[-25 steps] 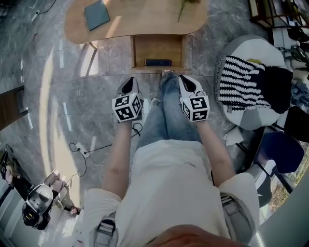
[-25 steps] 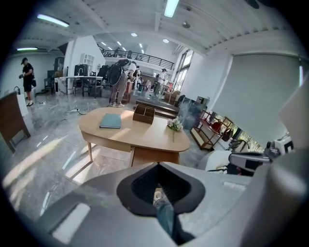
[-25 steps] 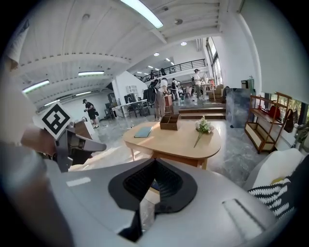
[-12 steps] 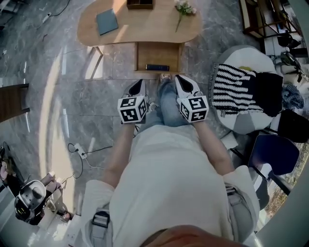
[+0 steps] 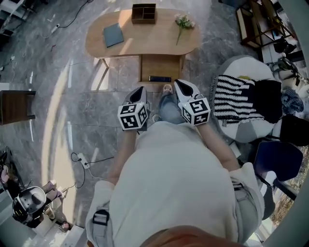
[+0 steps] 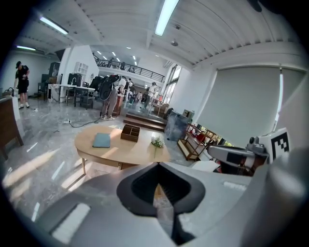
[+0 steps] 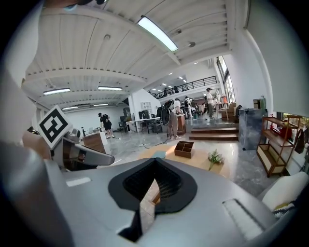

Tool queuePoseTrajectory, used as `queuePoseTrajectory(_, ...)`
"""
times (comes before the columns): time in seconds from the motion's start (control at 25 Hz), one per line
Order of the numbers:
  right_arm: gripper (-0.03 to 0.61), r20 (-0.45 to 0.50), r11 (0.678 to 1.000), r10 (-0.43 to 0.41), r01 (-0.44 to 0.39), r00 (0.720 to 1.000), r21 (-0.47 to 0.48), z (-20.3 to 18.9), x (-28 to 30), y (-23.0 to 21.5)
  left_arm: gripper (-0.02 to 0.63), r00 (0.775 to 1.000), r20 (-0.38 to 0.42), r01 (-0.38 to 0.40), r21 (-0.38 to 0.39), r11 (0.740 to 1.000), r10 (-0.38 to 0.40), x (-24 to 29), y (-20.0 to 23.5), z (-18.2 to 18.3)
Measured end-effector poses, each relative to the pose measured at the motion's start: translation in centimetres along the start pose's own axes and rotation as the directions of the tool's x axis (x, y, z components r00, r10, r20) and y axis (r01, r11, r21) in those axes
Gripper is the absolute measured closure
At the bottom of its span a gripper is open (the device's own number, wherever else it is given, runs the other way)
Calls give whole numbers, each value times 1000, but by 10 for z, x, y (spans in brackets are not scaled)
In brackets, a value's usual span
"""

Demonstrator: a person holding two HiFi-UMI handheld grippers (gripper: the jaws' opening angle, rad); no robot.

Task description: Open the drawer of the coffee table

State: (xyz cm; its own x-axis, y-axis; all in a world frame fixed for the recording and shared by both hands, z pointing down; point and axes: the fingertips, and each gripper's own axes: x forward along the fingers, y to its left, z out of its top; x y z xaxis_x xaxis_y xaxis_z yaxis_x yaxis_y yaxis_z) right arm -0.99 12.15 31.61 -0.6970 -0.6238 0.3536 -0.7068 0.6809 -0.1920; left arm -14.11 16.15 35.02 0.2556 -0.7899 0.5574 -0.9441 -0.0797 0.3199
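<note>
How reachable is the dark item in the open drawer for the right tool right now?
Probably yes: the drawer stands open, nothing covers the dark item, and the way down from the right tool looks free. It hangs above, jaws shut, so it must first drop and open.

Pale wood on the coffee table (image 5: 145, 46), slate blue on the book (image 5: 113, 34) at its left end, dark brown on the box (image 5: 144, 13) at its far edge, black-and-white stripes on the cushion (image 5: 236, 99).
</note>
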Motion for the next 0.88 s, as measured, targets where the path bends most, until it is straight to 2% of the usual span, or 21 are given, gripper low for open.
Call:
queuePoseTrajectory(0.48, 578, 19, 998, 52, -52, 998, -19, 2, -8, 16, 617, 999, 29, 18, 20, 1000, -19, -4, -15, 0)
queuePoseTrajectory(0.88, 580, 9, 998, 61, -61, 998, -26, -2, -9, 20, 617, 1000, 29, 6, 15, 1000, -6, -6, -12, -3)
